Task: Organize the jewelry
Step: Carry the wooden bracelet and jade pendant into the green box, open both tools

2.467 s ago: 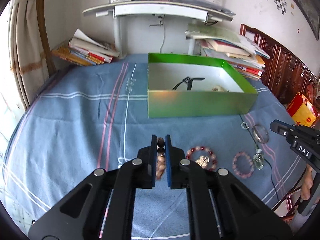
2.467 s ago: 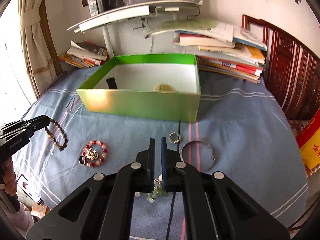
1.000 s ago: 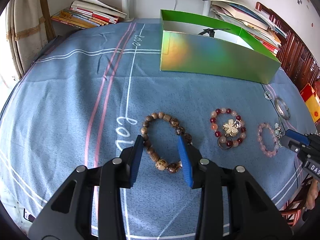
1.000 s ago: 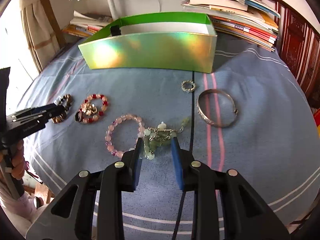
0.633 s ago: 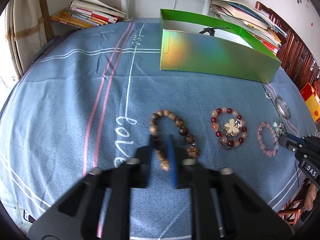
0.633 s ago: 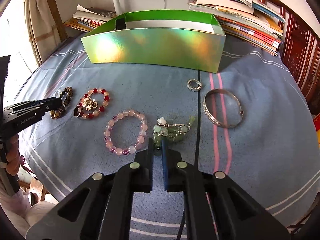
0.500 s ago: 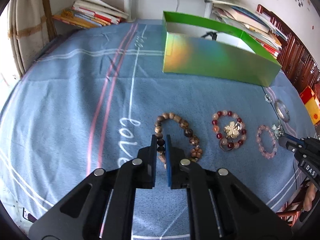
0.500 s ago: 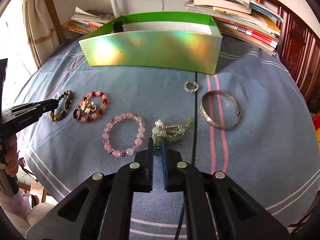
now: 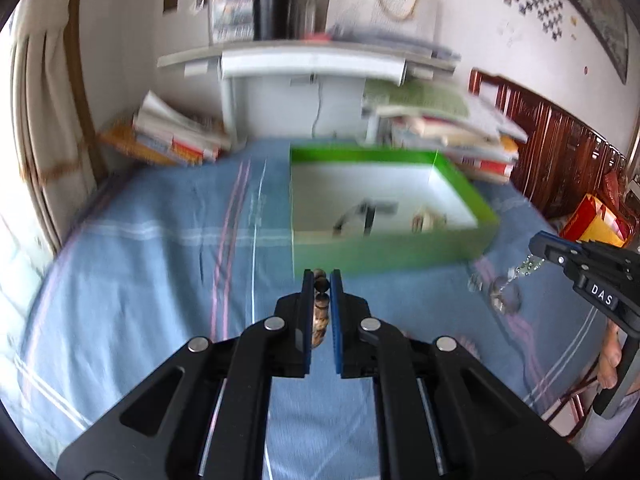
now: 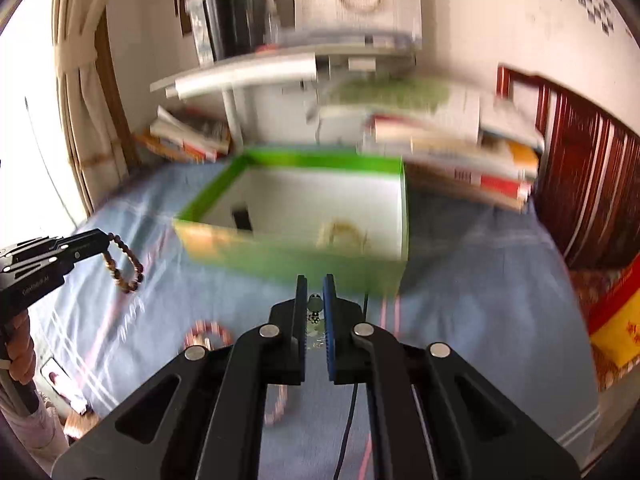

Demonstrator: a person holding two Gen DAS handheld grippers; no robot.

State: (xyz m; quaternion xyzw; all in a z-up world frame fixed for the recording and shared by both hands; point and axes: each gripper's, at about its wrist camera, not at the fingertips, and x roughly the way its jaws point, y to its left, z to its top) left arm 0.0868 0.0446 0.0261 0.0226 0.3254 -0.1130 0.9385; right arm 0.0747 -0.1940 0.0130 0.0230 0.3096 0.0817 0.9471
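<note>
I have a wooden bead bracelet (image 9: 320,312) pinched in the left gripper (image 9: 321,280), its loop dangling free above the blue cloth, as the right wrist view shows (image 10: 122,266). A pale green bead chain (image 10: 314,312) sits in the right gripper (image 10: 312,285); it hangs off the tips in the left wrist view (image 9: 520,270). Both pieces are in the air, short of the green box (image 9: 400,256), which stands open ahead on the surface.

To do this well, I would carry each piece clear over the near wall before lowering, so the hanging loops do not catch the rim. I would also bring the hands in one after the other, since they converge on the same opening. Release low inside, near the things already lying there.

Both sets of jaws are nearly closed, left on the wooden beads, right on the green chain. A pink bead bracelet (image 10: 208,334) lies on the cloth below.
</note>
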